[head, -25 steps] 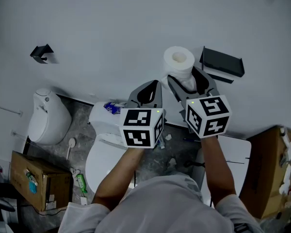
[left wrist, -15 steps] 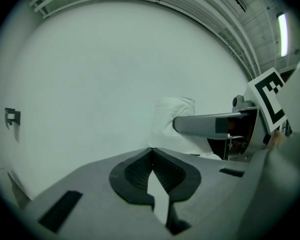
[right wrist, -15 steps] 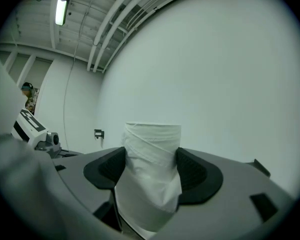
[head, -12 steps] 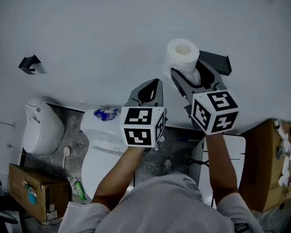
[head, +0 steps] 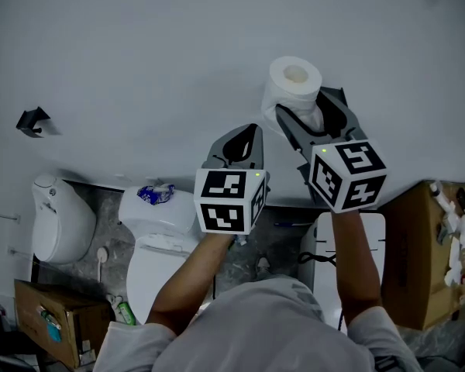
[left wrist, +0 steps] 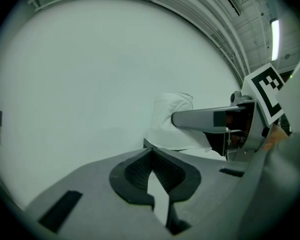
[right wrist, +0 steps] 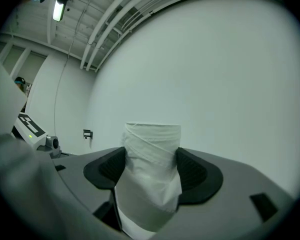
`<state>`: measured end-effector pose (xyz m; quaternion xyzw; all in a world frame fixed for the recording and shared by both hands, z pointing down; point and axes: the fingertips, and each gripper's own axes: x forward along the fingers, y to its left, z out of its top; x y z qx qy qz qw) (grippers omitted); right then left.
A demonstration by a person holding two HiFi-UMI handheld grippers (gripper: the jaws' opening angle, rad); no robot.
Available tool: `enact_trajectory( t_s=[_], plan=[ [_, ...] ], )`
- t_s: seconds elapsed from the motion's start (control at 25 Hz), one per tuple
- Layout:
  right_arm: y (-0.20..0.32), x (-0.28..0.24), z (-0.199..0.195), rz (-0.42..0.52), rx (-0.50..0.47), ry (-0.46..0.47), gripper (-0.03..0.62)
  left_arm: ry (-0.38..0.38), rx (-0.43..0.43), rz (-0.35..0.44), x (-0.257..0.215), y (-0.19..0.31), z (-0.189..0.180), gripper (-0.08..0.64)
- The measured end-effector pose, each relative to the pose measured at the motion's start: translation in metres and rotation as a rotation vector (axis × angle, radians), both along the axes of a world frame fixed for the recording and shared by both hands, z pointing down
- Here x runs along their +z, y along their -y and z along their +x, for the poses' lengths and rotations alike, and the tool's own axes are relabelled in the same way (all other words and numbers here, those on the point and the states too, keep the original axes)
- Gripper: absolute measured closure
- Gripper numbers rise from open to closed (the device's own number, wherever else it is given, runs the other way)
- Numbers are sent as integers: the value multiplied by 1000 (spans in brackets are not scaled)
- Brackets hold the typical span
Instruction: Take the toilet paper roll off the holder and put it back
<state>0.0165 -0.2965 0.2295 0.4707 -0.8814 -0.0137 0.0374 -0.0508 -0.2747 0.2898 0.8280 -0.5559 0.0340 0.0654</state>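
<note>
Currently the toilet paper roll (head: 294, 78) is clamped in my right gripper (head: 308, 122), both pads pressed into its sides and denting the paper a little. In the right gripper view it stands upright between the jaws with only the bare wall (right wrist: 215, 74) behind it. My left gripper (head: 234, 147) hangs just beside the right one, its jaws closed on nothing and the tips meeting, so it looks idle. Of the holder (head: 332, 97), the head view gives me only a dark edge just right of the roll, mostly hidden behind the right jaw. I cannot tell whether roll and holder touch. Judgement: the removal half looks done, since the roll's weight seems to be on the gripper alone. Remaining: seat the roll back on the holder, then release.
</note>
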Motion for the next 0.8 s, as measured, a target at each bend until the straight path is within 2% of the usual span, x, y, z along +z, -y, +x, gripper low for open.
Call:
enact_trajectory(
  t_s=[0.44, 0.8],
  plan=[
    [34, 5, 55, -18, 92, 3, 270, 7, 64, 0, -2, 26, 45, 556],
    [62, 12, 82, -34, 124, 2, 270, 12, 91, -2, -2, 49, 67, 556]
  ],
)
